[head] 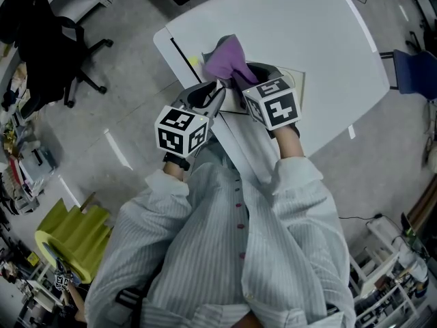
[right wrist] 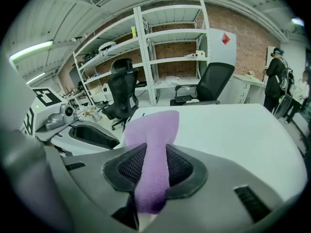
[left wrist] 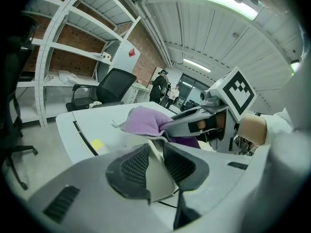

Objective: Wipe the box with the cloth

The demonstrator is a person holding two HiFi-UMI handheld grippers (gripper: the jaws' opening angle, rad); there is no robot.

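**At the worktop (head: 307, 33) edge, wiping is about to start**

Right hand-held gripper (right wrist: 155, 155) pinches the purple cloth (right wrist: 153, 123) beside the box (head: 295, 80); left hand-held gripper (left wrist: 156, 160) clamps its pale edge. Next, probably: press the cloth down and sweep across

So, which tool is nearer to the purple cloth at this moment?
Right. The right tool is shut on the purple cloth, which sticks out past its jaws. The left tool sits beside the cloth, clamped on the box instead.
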